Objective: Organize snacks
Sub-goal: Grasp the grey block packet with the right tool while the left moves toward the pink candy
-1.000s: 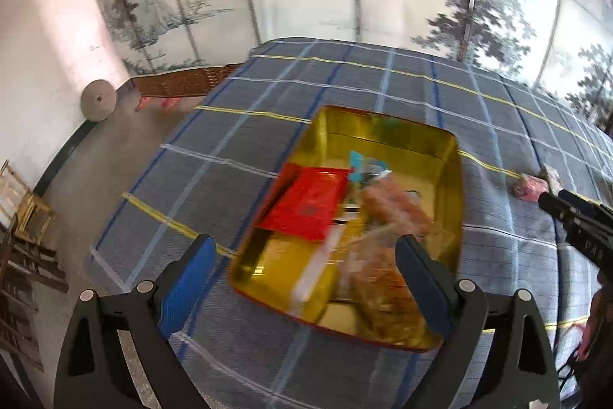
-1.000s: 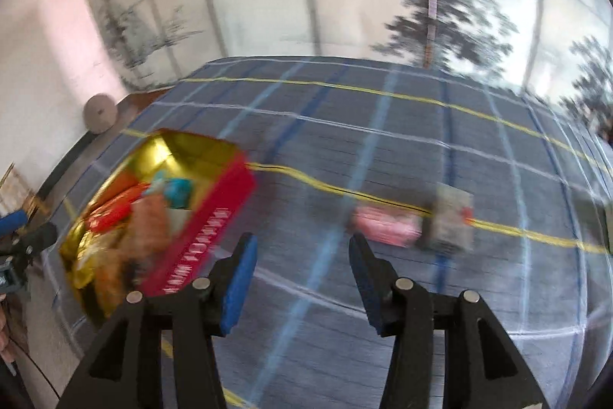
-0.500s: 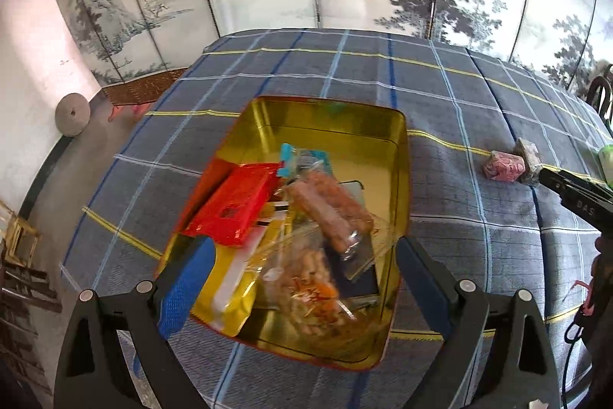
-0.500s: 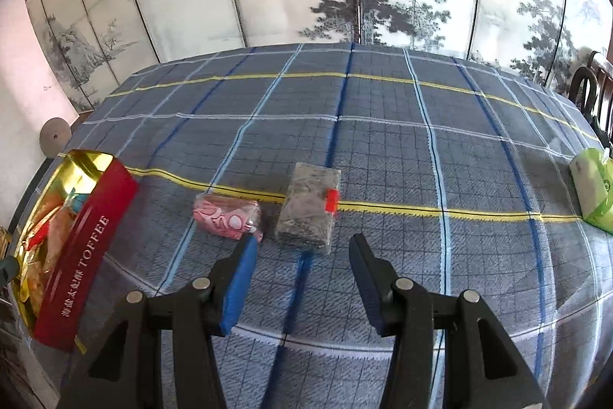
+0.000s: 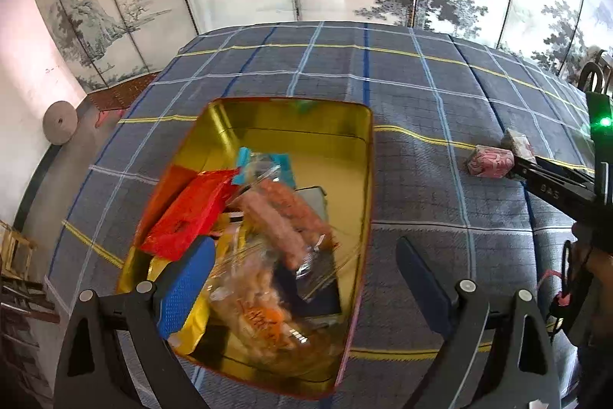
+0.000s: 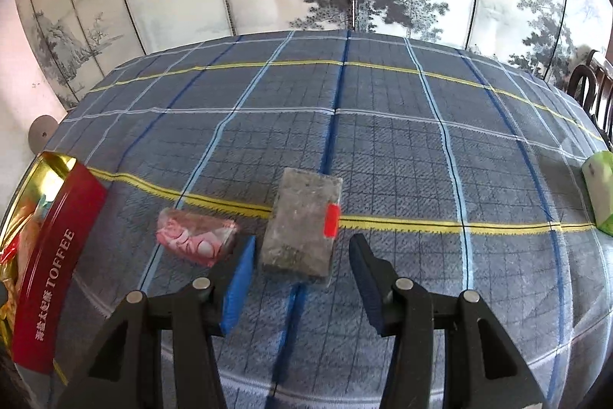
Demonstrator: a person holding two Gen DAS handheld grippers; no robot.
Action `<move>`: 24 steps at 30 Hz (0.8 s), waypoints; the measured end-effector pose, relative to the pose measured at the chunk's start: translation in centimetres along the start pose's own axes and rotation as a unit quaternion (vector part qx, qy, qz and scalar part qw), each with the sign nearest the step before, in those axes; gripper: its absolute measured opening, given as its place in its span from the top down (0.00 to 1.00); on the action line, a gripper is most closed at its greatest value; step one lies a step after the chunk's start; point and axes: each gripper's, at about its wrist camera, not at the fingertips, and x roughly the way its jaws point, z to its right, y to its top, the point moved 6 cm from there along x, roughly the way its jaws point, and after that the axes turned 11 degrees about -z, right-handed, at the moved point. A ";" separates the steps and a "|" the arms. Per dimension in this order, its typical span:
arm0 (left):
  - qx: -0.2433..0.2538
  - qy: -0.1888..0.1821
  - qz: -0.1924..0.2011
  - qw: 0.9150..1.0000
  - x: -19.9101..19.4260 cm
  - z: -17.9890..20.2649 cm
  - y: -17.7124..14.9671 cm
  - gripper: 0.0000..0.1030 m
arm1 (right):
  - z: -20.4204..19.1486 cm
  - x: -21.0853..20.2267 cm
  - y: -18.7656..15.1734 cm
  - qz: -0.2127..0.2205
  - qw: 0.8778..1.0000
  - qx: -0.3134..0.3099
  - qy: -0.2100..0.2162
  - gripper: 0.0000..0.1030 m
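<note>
Gold-lined and red on the outside, a toffee tin point(image 5: 291, 125) sits open on a blue plaid tablecloth point(image 6: 383, 140), already piled with crinkly snack bags, a red packet point(image 5: 187, 213) among them. To its right, on the bare cloth, lie two loose snacks just beside each other: a pink wrapped packet point(image 6: 195, 242) and, further right, a grey rectangular packet point(image 6: 302, 225) with a small red label. The right gripper point(image 6: 302, 278) hangs just short of the grey packet, its blue-padded fingers point(image 6: 237, 278) standing apart either side of the packet's near end, holding nothing. The left gripper point(image 5: 302, 282) hovers over the near half of the tin, fingers spread wide and empty. Judging by its flat slab shape and clear film, the grey packet is likely light, fairly stiff and a little slippery; pinching it across its two long sides, near the middle, looks the surest hold. A pale green pack point(image 6: 597, 194) lies well apart at the far right edge.
</note>
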 end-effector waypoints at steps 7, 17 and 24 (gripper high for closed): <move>0.024 -0.007 -0.009 1.000 1.3 2.7 0.4 0.09 | 0.1 0.6 -0.1 0.003 1.000 -0.005 0.004 0.62; 0.061 -0.018 -0.004 0.998 2.8 7.4 1.3 0.09 | 1.1 0.1 -0.7 0.005 1.000 -0.022 0.004 0.64; 0.077 -0.018 0.012 0.997 3.5 10.3 2.5 0.05 | 4.2 -0.8 -1.6 0.013 0.999 -0.022 -0.023 0.64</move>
